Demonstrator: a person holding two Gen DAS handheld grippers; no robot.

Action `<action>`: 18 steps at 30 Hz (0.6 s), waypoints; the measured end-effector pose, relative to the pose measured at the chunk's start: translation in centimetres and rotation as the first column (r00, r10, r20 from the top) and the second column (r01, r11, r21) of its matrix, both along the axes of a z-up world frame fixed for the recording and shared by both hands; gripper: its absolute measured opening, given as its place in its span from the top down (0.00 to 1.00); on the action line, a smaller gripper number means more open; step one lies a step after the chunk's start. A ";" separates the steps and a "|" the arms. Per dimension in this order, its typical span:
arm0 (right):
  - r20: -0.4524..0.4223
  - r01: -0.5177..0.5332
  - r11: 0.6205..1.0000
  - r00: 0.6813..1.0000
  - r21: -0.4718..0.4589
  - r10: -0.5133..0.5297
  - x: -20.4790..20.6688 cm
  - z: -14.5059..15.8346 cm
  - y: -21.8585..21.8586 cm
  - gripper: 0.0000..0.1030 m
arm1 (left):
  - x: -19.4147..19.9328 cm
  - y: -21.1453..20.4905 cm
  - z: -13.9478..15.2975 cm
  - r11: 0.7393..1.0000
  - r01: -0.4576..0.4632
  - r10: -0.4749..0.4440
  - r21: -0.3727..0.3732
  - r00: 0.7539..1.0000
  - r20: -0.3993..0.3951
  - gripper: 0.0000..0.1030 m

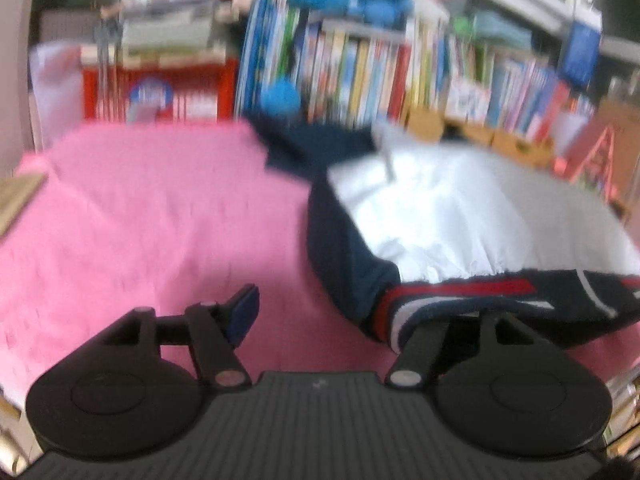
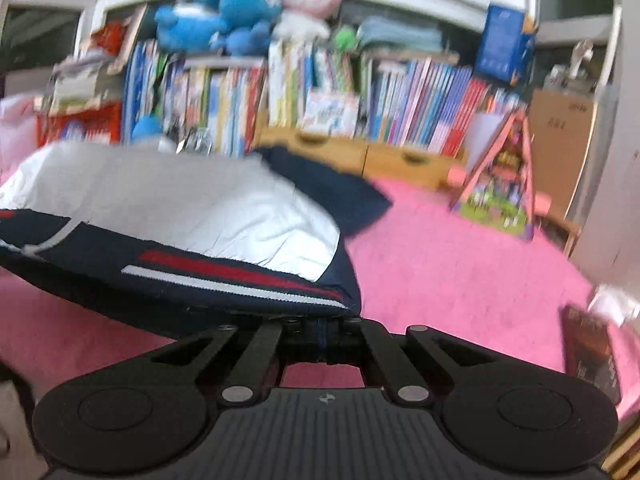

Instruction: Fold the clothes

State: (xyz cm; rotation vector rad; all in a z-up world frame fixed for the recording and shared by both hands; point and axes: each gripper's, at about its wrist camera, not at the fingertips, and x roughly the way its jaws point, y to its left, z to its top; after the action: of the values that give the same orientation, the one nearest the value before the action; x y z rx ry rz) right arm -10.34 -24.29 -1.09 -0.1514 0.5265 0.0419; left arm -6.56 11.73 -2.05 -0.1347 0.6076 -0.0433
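Observation:
A navy and white jacket [image 1: 448, 216] with a red and white striped hem lies on a pink cloth [image 1: 140, 220]. In the left wrist view my left gripper [image 1: 340, 312] is open; its left finger [image 1: 240, 312] hovers over the pink cloth, and its right finger is hidden under the jacket's striped hem corner [image 1: 404, 312]. In the right wrist view my right gripper [image 2: 322, 340] is shut on the jacket's [image 2: 192, 208] other hem corner [image 2: 332, 300] and holds it lifted above the pink cloth [image 2: 460, 264].
A bookshelf [image 2: 320, 92] full of books with plush toys [image 2: 224, 16] on top stands behind the surface. A toy easel [image 2: 500, 172] and a cardboard box [image 2: 560, 148] sit at the right. A dark book [image 2: 592, 356] lies at the right edge.

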 end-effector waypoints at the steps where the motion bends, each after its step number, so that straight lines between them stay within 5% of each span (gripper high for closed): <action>1: -0.023 -0.011 1.000 1.000 0.009 0.011 -0.3 -0.6 0.1 0.99 | 0.0 0.0 -0.4 0.999 0.028 -0.029 -0.015 0.999 -0.029 0.40; 3: -0.066 -0.056 0.997 0.996 0.060 0.060 -0.6 -1.0 0.2 0.91 | -0.4 0.2 -0.7 0.989 0.122 -0.126 -0.080 0.991 -0.053 0.39; 6: -0.110 -0.200 0.938 0.965 0.282 0.239 -1.3 -0.3 -0.9 0.64 | -1.7 1.4 0.4 0.897 0.342 -0.347 -0.281 0.937 0.031 0.10; 8: -0.070 -0.301 0.869 0.933 0.393 0.354 -2.2 0.7 -1.6 0.51 | -2.6 2.2 1.6 0.834 0.427 -0.417 -0.351 0.903 0.107 0.07; 9: -0.038 -0.338 0.847 0.922 0.411 0.386 -2.7 1.3 -1.9 0.50 | -2.7 2.6 2.2 0.826 0.438 -0.416 -0.355 0.898 0.141 0.07; 13: 0.117 -0.418 0.803 0.905 0.424 0.409 -3.0 4.4 -2.6 0.33 | -1.5 3.6 4.9 0.821 0.434 -0.356 -0.370 0.897 0.261 0.06; 16: 0.219 -0.386 0.854 0.919 0.348 0.327 -0.1 6.3 -1.0 0.29 | 0.8 2.8 6.1 0.837 0.392 -0.282 -0.381 0.907 0.313 0.06; 18: 0.260 -0.349 0.888 0.925 0.300 0.276 2.6 7.2 0.6 0.29 | 2.6 1.3 6.5 0.882 0.318 -0.215 -0.347 0.928 0.306 0.06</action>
State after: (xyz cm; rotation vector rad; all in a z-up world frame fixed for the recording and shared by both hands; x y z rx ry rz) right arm -7.74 -23.72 6.10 0.1013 0.2704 0.4303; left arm -3.91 13.00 4.47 -0.4269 0.3439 -0.4505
